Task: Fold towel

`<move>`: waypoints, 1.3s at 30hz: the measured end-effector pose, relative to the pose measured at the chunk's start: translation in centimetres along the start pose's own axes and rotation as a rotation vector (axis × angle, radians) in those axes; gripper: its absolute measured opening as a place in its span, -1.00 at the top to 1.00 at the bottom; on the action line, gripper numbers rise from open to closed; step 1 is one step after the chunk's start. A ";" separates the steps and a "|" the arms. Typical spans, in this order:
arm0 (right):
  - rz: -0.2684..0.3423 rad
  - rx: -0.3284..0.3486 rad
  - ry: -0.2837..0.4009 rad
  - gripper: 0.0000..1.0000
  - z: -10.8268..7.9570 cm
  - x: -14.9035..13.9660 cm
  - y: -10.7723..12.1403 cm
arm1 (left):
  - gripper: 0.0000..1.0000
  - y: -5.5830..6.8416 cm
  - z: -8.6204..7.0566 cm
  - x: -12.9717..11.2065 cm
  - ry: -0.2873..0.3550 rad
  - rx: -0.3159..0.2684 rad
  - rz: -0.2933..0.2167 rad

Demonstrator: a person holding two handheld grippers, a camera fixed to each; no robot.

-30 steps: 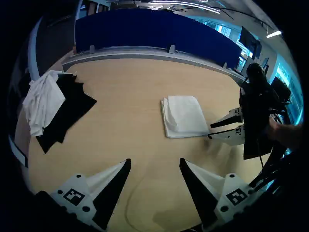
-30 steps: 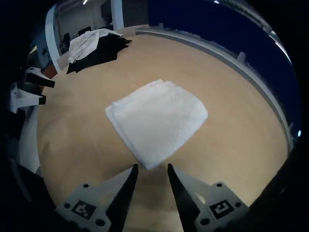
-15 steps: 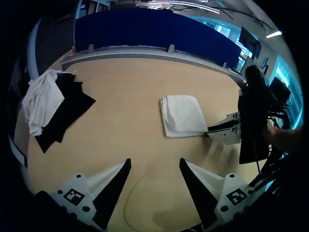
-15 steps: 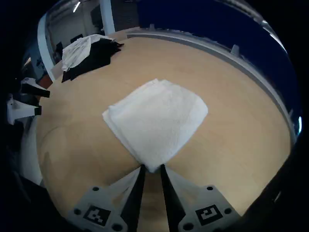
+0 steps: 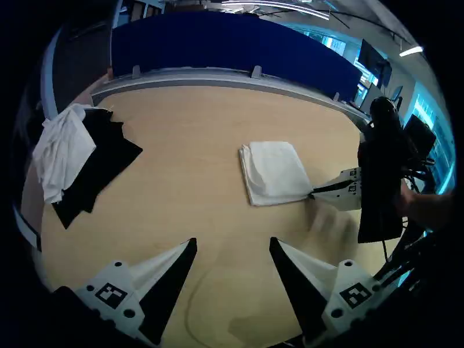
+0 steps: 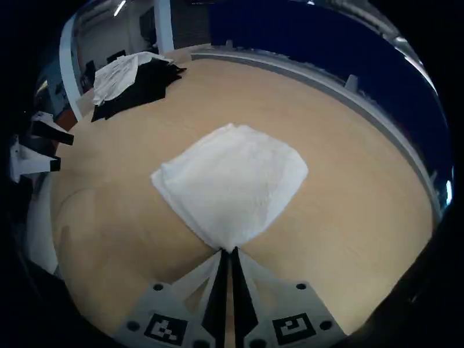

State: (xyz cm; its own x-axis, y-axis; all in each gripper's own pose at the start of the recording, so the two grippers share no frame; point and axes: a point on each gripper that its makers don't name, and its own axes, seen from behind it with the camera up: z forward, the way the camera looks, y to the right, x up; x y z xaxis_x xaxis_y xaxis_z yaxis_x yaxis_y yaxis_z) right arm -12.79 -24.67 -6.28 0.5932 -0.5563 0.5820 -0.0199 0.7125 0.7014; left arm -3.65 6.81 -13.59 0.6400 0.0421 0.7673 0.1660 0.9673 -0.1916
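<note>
Towel [image 6: 232, 185], white and folded into a thick square, flat on the pale wooden table [image 6: 348, 191], straight ahead of the right tongs [image 6: 228, 250] and reaching right up to their tips. Nearest corner drawn to a point and clamped between both fingers, pressed together with only cloth between them. Widens away from those tips, with stacked layers showing along the edge to their left. From the left gripper view, lies ahead and somewhat to the right of the left tongs [image 5: 232, 240], well apart from them, caught at one corner by the right tongs reaching in from the far right. Behind those, a hand [image 5: 426, 206] on the dark grip. Left tongs spread wide, gripping nothing, poised over bare tabletop; in the right gripper view, visible at the far left edge, fingers likewise parted. Far off to the left of the left tongs, near the table's edge, a heap of white and black cloths [image 5: 75, 156], well apart from the towel. Beyond it all, along the table's far rim, a blue partition [image 5: 232, 43].
</note>
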 end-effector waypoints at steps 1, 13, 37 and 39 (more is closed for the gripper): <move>-0.003 0.001 0.008 0.92 -0.2 0.3 0.0 | -0.86 0.0 0.0 0.0 0.000 0.000 0.000; -0.060 -0.001 0.151 0.92 -4.5 8.4 1.0 | -0.86 0.2 -0.2 1.0 0.019 0.004 0.008; -0.122 -0.045 0.267 0.92 -12.0 15.5 4.1 | -0.85 1.0 -0.4 3.3 0.062 0.011 0.043; -0.117 -0.054 0.269 0.93 -12.7 15.2 4.8 | -0.85 1.3 -0.3 3.5 0.063 0.008 0.048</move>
State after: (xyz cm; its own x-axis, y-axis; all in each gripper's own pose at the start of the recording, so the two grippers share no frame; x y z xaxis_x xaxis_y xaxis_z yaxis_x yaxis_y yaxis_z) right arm 6.32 -24.28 0.74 0.7812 -0.5074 0.3637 0.0993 0.6762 0.7300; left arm -0.98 8.10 -11.38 0.6933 0.0729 0.7170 0.1279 0.9666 -0.2220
